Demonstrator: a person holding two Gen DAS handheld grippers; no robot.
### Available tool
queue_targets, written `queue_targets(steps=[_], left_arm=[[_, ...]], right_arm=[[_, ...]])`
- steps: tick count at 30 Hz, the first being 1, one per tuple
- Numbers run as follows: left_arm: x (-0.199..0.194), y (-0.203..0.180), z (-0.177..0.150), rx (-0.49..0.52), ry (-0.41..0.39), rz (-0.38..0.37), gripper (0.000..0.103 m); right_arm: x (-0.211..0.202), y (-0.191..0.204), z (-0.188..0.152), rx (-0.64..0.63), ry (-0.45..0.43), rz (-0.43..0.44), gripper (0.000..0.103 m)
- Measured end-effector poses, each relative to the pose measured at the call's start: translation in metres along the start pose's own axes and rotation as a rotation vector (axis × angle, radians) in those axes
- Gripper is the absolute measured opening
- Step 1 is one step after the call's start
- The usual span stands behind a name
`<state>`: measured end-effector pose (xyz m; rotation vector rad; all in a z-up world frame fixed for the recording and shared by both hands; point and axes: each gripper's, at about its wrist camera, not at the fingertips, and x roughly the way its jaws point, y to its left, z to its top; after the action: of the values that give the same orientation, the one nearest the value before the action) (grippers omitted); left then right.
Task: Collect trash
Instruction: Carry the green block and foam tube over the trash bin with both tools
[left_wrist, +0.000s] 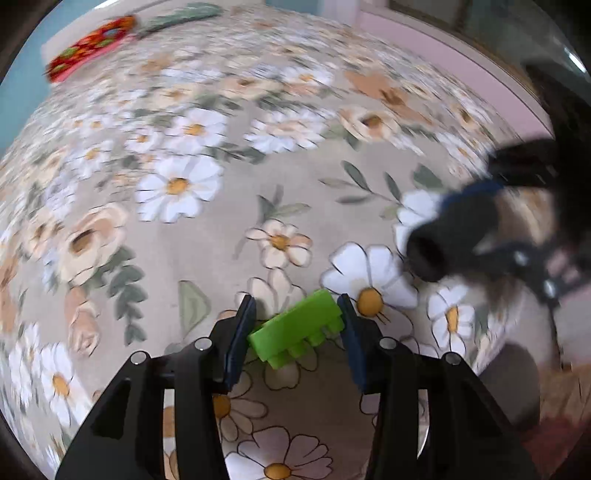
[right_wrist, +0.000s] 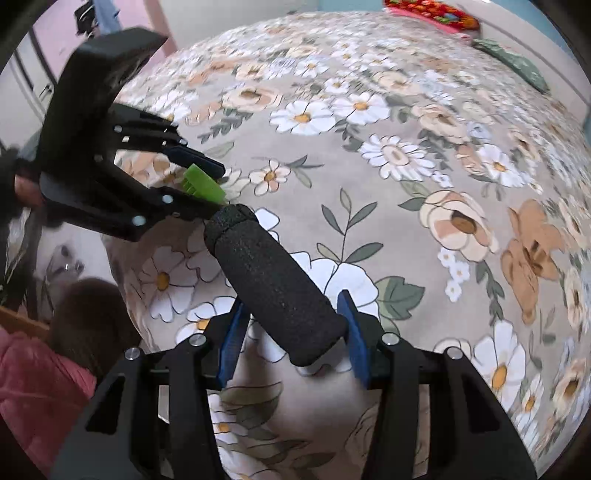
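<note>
My left gripper (left_wrist: 297, 308) is shut on a bright green toy block (left_wrist: 297, 334), its blue pads pressing both ends, above a floral bedspread (left_wrist: 207, 229). The same block (right_wrist: 203, 186) shows in the right wrist view, clamped in the left gripper (right_wrist: 218, 182) at the left. My right gripper (right_wrist: 293, 304) is shut on a black foam cylinder (right_wrist: 271, 280), which slants up toward the green block and nearly touches it. That cylinder (left_wrist: 454, 236) appears blurred at the right of the left wrist view.
A red patterned cushion (left_wrist: 88, 48) and a green cloth (left_wrist: 181, 16) lie at the far end of the bed. A pink wall (left_wrist: 461, 62) runs beyond the bed. A pink garment (right_wrist: 33, 387) and floor (right_wrist: 62, 258) show at the bed's near edge.
</note>
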<state>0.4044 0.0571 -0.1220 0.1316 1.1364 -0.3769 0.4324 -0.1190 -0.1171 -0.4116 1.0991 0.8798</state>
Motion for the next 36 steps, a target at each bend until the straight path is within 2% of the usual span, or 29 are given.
queue_targets(steps=[9, 18, 28, 36], left_arm=[[-0.061, -0.016, 0.005, -0.129, -0.128, 0.161, 0.047], [-0.147, -0.06, -0.004, -0.108, -0.264, 0.256, 0.047], [-0.216, -0.097, -0.036, -0.094, -0.35, 0.284, 0.047], [-0.239, -0.113, -0.07, -0.094, -0.376, 0.3, 0.047]], right_arm=[[-0.045, 0.027, -0.005, 0.079, -0.108, -0.074, 0.05], [-0.128, 0.073, 0.001, 0.06, -0.245, -0.171, 0.05], [-0.201, 0.144, -0.016, -0.011, -0.325, -0.242, 0.05], [-0.224, 0.181, -0.038, -0.011, -0.364, -0.253, 0.05]])
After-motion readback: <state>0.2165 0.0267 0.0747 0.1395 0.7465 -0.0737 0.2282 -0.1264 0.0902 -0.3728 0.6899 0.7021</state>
